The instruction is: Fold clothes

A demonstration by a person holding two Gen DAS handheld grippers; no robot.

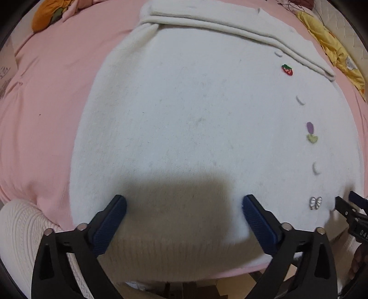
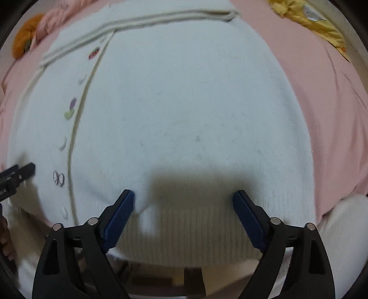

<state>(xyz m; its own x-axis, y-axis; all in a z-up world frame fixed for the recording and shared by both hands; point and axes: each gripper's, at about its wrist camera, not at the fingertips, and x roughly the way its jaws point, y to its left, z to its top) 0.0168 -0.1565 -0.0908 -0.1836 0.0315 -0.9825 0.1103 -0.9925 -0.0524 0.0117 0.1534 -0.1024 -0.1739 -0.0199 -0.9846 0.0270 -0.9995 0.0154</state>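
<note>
**Cardigan laid flat on a bed, both grippers poised over its hem**

A pink bedsheet (image 1: 46,115) covers the work surface, a bed whose near edge falls away at the bottom of both wrist views, where dim floor and furniture show, too blurred to name. An orange plush item (image 1: 46,13) lies at the far left corner and a yellow garment (image 1: 333,50) is bunched along the far right edge. The white cardigan (image 1: 184,115) lies face up in the middle of the sheet, well apart from both, its ribbed hem (image 2: 191,230) at the near edge of the bed. Its button line runs between the two grippers and carries a strawberry patch (image 1: 287,69), a purple flower patch (image 1: 310,132) and a white bow patch (image 1: 315,202). Progress: the sleeves (image 1: 230,25) appear already folded across the upper chest, forming a layered band; the body is not yet folded. By judgement, doubling the hem up toward the collar remains. The left gripper (image 1: 184,204) points down over the hem on its own side of the buttons, jaws spread wide, nothing between the pads. The right gripper (image 2: 184,200) stands likewise over the other hem half, jaws wide and empty; whether its blue fingertips (image 2: 128,200) touch the knit cannot be told. A cream knit cloth (image 1: 18,230), possibly the person's clothing, shows at the lower corners.
</note>
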